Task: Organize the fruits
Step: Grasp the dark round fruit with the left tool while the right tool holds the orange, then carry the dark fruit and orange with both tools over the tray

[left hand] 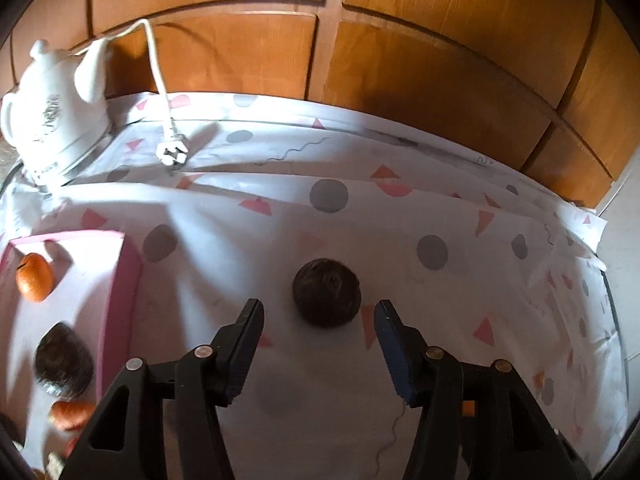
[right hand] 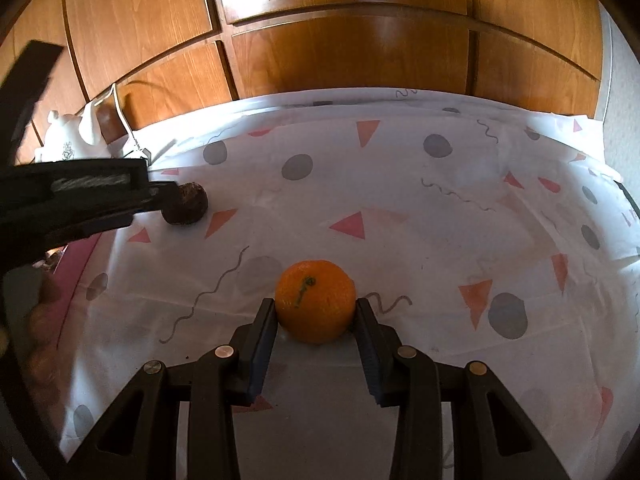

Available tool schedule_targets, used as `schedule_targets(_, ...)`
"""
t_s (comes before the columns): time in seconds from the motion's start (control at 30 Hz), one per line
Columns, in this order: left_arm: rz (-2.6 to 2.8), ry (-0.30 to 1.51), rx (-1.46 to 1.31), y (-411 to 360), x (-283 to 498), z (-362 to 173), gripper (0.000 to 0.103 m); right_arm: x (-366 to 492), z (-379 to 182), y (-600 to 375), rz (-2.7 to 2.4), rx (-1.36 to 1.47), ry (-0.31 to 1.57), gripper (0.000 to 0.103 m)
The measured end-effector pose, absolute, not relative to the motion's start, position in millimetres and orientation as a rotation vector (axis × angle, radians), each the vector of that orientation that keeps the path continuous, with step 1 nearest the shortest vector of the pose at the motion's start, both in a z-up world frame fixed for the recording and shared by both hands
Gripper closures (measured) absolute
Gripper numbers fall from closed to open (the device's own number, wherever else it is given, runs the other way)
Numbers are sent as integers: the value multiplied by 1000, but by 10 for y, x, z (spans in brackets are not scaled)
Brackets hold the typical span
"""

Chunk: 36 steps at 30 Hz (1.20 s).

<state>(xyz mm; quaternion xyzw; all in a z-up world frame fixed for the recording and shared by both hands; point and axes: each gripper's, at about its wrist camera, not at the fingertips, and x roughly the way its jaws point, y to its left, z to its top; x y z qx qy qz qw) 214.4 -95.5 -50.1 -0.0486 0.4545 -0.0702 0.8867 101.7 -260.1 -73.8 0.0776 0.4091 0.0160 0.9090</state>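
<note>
Both views look steeply down and forward along their own tool fingers, close over the table in its white patterned cloth [left hand: 400, 216], facing the brown wooden panelled doors [right hand: 360, 52]. They share the round dark-brown fruit [left hand: 327, 293] and white ceramic kettle [right hand: 70, 142] — the right view also catches the left tool [right hand: 156, 204] at its left edge.

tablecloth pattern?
White tablecloth with grey dots, pink and orange triangles, grey squiggles; clearest in the right wrist view.

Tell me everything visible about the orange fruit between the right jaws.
The round orange fruit has dimpled, glossy peel and a small green stem scrap facing the camera. It looks whole and rests on the white patterned tablecloth. The right gripper has one jaw against each side of it, so it looks gripped. No other fruit touches it.
</note>
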Motion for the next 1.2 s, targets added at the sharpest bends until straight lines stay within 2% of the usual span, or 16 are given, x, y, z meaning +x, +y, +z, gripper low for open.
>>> schedule_targets(0.2,-147,968,-40,-1133,2333,-620,45,1016,-750,-2628,42,180,840,63)
schedule_targets(0.23,-142,970,-20,-1155,2350,-648,58,1015,-752,-2634,43,184,839,63)
schedule_targets(0.27,-131,970,0,-1164,2359,-678,61,1015,-753,-2638,44,186,839,63)
schedule_targets(0.47,-145,930,1,-1098,2153,-650,61,1021,-757,-2634,44,184,840,63)
schedule_targets(0.9,-185,848,31,-1031,1056,-625,61,1063,-764,-2594,31,157,862,63)
schedule_targets(1.2,-198,870,-6,-1008,1014,-758,61,870,-665,-2600,-40,28,865,65)
